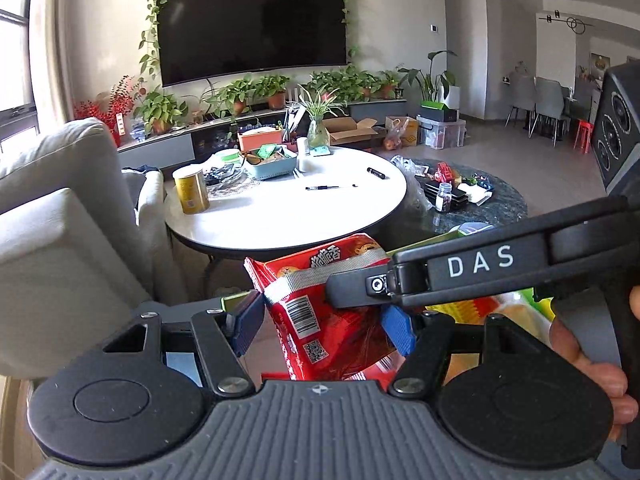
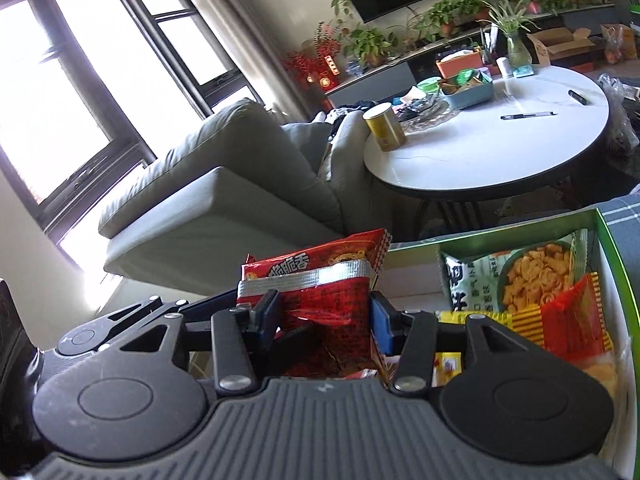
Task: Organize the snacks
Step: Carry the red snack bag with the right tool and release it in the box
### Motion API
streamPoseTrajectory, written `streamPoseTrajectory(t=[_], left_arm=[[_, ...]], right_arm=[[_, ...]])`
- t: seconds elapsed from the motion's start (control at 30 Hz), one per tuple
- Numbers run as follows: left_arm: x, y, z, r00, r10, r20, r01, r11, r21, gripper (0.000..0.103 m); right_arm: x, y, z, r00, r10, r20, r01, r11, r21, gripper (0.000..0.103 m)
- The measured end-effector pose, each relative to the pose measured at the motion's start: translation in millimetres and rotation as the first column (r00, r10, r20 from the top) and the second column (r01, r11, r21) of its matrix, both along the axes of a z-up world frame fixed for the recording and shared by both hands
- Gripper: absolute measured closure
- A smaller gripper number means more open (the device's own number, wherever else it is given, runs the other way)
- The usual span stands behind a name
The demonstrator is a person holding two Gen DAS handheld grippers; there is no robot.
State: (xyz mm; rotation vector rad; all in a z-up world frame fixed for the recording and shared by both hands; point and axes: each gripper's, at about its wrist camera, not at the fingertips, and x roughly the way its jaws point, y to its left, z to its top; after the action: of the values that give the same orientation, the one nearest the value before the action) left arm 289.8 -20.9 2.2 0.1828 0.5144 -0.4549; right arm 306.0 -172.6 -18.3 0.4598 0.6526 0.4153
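A red snack bag (image 1: 320, 320) with a strip of silver tape hangs in the air between my two grippers. In the left wrist view my left gripper (image 1: 323, 328) is shut on it, a blue pad pressed against each side. One of my right gripper's black fingers (image 1: 360, 284) reaches in from the right and lies on the bag's taped top. In the right wrist view my right gripper (image 2: 324, 318) is shut on the same red snack bag (image 2: 320, 304). To its right stands an open green-rimmed box (image 2: 612, 264) holding a green-and-white crisp bag (image 2: 516, 280) and a red-and-yellow bag (image 2: 572, 320).
A round white table (image 1: 320, 216) stands ahead with a gold can (image 1: 191, 190), a blue basket (image 1: 272, 164) and a pen (image 1: 328, 188). A grey sofa (image 1: 60, 240) is on the left, a dark low table (image 1: 492, 204) with clutter on the right. A person's hand (image 1: 592, 368) holds the right gripper.
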Motion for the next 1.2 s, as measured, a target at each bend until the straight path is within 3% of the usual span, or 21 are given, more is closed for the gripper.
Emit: streamPoseTrajectory(t=[0.43, 0.83, 1.13, 1.2], left_arm=[[37, -1, -38, 0.996, 0.075, -0.042, -0.071, 0.993, 0.092, 0.041], [2, 10, -21, 0.998, 0.069, -0.004, -0.069, 0.995, 0.067, 0.04], [-51, 32, -11, 0.995, 0.091, -0.044, -0.091, 0.996, -0.002, 0.04], [-66, 36, -11, 0.994, 0.096, -0.051, -0.097, 0.995, -0.008, 0.034]], right_arm=[[22, 1, -26, 0.999, -0.019, -0.049, 0.019, 1.0, 0.001, 0.053], [-16, -10, -7, 1.0, -0.02, 0.003, 0.02, 1.0, -0.014, 0.053], [-54, -21, 0, 1.0, 0.001, 0.01, -0.001, 1.0, -0.026, 0.052], [-66, -23, 0, 1.0, 0.008, 0.015, -0.007, 1.0, -0.029, 0.049]])
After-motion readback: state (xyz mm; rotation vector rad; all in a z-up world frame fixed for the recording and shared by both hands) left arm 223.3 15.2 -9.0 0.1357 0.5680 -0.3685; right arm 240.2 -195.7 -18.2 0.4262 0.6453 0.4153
